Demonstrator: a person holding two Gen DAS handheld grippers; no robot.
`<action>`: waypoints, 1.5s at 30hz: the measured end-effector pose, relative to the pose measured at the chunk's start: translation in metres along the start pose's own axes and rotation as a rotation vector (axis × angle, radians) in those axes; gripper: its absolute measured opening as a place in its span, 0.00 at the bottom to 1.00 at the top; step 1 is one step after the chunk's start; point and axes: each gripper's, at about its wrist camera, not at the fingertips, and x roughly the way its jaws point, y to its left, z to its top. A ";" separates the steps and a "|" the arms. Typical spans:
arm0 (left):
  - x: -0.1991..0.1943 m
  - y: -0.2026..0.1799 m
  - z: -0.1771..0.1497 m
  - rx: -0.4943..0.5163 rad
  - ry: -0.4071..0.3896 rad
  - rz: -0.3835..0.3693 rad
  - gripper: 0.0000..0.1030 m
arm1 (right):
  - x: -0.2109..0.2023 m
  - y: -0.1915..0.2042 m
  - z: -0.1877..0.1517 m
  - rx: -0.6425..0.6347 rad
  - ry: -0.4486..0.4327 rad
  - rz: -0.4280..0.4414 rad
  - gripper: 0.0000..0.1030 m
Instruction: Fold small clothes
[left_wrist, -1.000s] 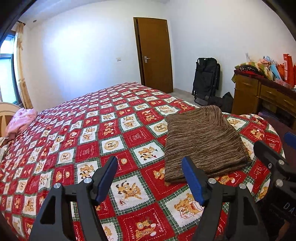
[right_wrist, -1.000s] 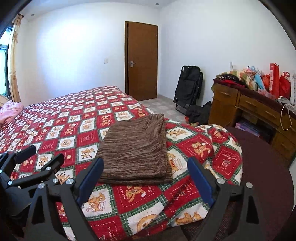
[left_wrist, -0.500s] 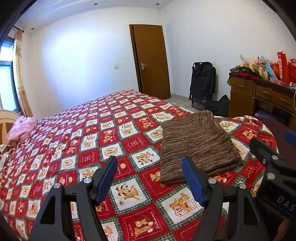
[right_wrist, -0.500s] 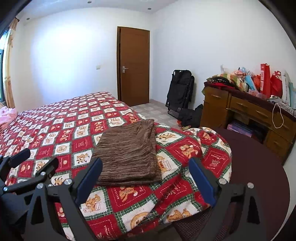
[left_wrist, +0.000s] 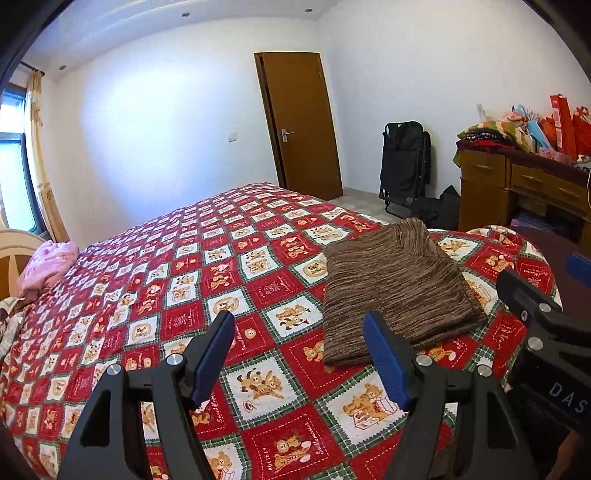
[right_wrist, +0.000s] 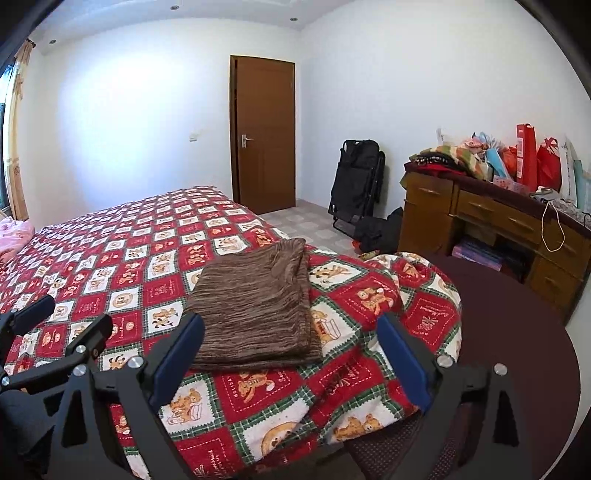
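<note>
1. Already folded into a flat rectangle, the brown knit garment (left_wrist: 399, 291) lies on the bedspread (left_wrist: 155, 295) near the bed's foot corner.
2. Just short of its near edge, the left gripper (left_wrist: 299, 354) hovers with jaws spread and nothing between them.
3. Beside it, the right gripper (right_wrist: 291, 354) hangs above the same corner, jaws wide apart and empty too.
4. Farther off, a pink cloth (left_wrist: 48, 266) sits at the bed's far left edge.
5. Against the wall stand a wooden desk (right_wrist: 491, 221), a black folded chair (right_wrist: 356, 181) and a brown door (right_wrist: 264, 133).
</note>
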 end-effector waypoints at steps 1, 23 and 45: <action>0.000 0.000 0.000 0.002 0.001 0.000 0.71 | 0.000 0.000 0.000 0.001 0.001 -0.002 0.94; 0.004 0.000 -0.001 -0.014 0.013 -0.010 0.71 | 0.002 -0.004 -0.003 0.003 0.007 -0.004 0.94; 0.004 -0.002 0.002 -0.002 0.000 0.001 0.71 | -0.001 -0.006 -0.008 0.006 0.002 -0.024 0.94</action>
